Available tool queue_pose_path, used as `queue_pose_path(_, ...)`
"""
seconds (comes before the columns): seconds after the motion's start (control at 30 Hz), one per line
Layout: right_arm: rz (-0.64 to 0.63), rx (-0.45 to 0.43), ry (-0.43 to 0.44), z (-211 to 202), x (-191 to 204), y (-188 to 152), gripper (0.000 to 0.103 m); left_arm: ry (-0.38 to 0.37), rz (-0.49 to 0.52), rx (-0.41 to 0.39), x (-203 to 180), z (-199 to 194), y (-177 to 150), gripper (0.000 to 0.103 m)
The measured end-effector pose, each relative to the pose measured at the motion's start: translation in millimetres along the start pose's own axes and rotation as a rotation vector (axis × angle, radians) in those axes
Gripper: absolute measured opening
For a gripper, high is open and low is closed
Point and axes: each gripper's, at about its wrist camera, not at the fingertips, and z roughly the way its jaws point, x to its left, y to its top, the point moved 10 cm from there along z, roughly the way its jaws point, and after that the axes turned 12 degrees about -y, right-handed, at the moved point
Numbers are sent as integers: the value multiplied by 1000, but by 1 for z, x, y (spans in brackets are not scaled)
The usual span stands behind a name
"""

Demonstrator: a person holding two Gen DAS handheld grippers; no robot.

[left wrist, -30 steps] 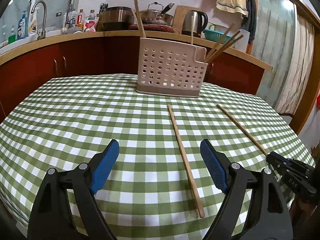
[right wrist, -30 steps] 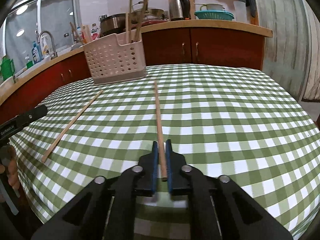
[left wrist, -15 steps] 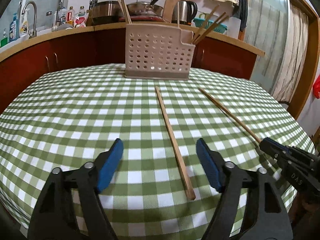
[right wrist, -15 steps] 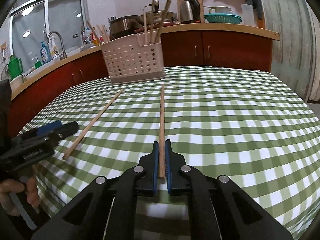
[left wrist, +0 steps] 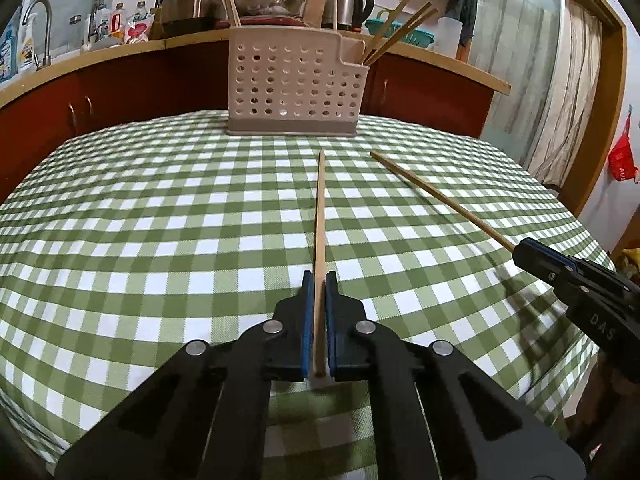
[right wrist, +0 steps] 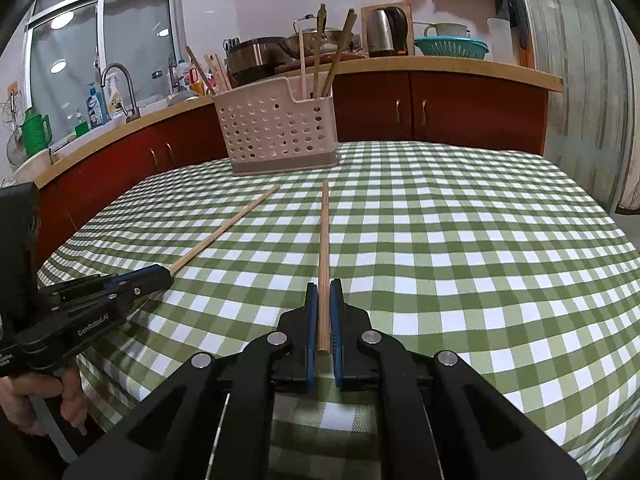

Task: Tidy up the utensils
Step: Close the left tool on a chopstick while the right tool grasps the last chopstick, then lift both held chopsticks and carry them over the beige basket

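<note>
Both tools have a chopstick in hand, so the step here seems to be the end of the pick-up, before the carry to the holder. The left gripper (left wrist: 315, 280) is closed on the near end of one chopstick (left wrist: 319, 216), which runs straight forward from its pads (left wrist: 307, 312) and points at the holder. The right gripper (right wrist: 325, 284) is closed in the same way on the second chopstick (right wrist: 323, 240). In both views the far part of the stick appears to lie on the checkered tablecloth (left wrist: 160, 240), or just above it; this cannot be told exactly.

Straight ahead of both tools, at the far edge of the table, stands the perforated utensil holder (left wrist: 294, 84). It has a tall part and a lower compartment at one end. Several chopsticks (left wrist: 394, 26) already lean out of the lower compartment, and a few more stick up from the tall part.

The next move probably asks to lift each stick, tilt it upright and bring its tip over an opening of the holder. Because each stick is held at its very end, it may swing or slip while it is turned.
</note>
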Motion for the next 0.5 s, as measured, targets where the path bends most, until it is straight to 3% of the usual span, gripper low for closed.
queue_pose_path(0.5, 21, -113, 0, -34, 0, 41, 7, 43, 86, -151, 3, -45, 46, 6)
